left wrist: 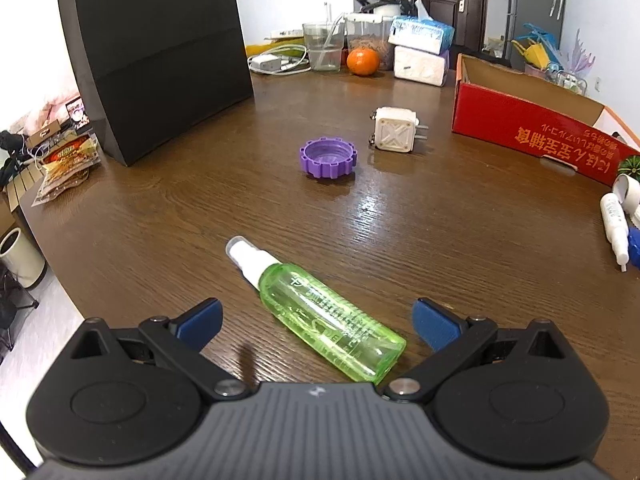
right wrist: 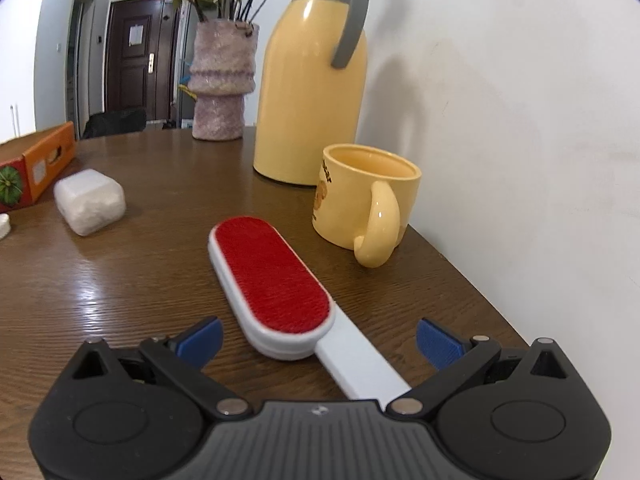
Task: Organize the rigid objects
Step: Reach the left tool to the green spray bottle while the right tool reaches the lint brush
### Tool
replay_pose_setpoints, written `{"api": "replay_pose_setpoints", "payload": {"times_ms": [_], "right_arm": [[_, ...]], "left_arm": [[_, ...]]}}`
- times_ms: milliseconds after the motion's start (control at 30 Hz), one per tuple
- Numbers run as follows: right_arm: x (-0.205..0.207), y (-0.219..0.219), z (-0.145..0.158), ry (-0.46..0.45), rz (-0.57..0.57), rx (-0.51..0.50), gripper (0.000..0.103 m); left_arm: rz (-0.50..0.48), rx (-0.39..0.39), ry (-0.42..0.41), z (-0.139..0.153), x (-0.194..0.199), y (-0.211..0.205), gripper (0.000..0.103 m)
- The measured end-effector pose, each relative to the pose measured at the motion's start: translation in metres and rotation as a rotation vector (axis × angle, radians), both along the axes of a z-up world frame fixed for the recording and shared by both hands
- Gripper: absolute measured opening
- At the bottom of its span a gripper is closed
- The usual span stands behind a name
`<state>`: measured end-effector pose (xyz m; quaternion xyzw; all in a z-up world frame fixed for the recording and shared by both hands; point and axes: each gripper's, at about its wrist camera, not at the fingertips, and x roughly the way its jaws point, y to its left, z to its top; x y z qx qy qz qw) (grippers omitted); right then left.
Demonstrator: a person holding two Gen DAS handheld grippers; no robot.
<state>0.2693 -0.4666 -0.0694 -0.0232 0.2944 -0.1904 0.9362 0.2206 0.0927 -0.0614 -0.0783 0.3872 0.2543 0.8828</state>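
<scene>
In the left wrist view a green spray bottle (left wrist: 328, 320) lies on the brown table (left wrist: 460, 240), its body between the wide-open fingers of my left gripper (left wrist: 318, 324), untouched. Beyond it are a purple ring cap (left wrist: 327, 157) and a white plug adapter (left wrist: 396, 131). A red cardboard box (left wrist: 532, 136) stands open at the right. In the right wrist view a white lint brush with a red pad (right wrist: 276, 284) lies on the table, its handle (right wrist: 364, 372) between the wide-open fingers of my right gripper (right wrist: 320, 340).
Left view: black bag (left wrist: 156, 52), orange (left wrist: 362, 61), tissue packs (left wrist: 420, 46), plastic cup (left wrist: 323, 46), white tubes (left wrist: 616, 224) at the right edge. Right view: yellow mug (right wrist: 364, 204), yellow thermos (right wrist: 312, 76), vase (right wrist: 220, 80), white packet (right wrist: 89, 201), orange box end (right wrist: 36, 168), wall and table edge at right.
</scene>
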Motion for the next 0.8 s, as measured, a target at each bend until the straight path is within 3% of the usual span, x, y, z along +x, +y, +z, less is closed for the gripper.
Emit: {"api": "replay_pose_setpoints", "payload": {"times_ms": [200, 400, 500, 667, 800], "right_arm": [[0.016, -0.009, -0.007, 0.023, -0.007, 0.023, 0.103], [0.029, -0.011, -0.011, 0.034, 0.001, 0.042, 0.103], [0.033, -0.015, -0.011, 0.034, 0.000, 0.070, 0.103], [0.035, -0.023, -0.014, 0.026, -0.007, 0.136, 0.103], [0.035, -0.026, -0.015, 0.026, -0.013, 0.163, 0.103]], "left_arm": [[0.015, -0.016, 0.034, -0.007, 0.010, 0.003, 0.100], [0.012, -0.051, 0.035, -0.012, 0.016, 0.008, 0.082], [0.007, -0.056, 0.021, -0.011, 0.017, 0.010, 0.069], [-0.021, -0.064, 0.000, -0.009, 0.017, 0.011, 0.036], [-0.038, -0.062, -0.005, -0.008, 0.017, 0.011, 0.032]]}}
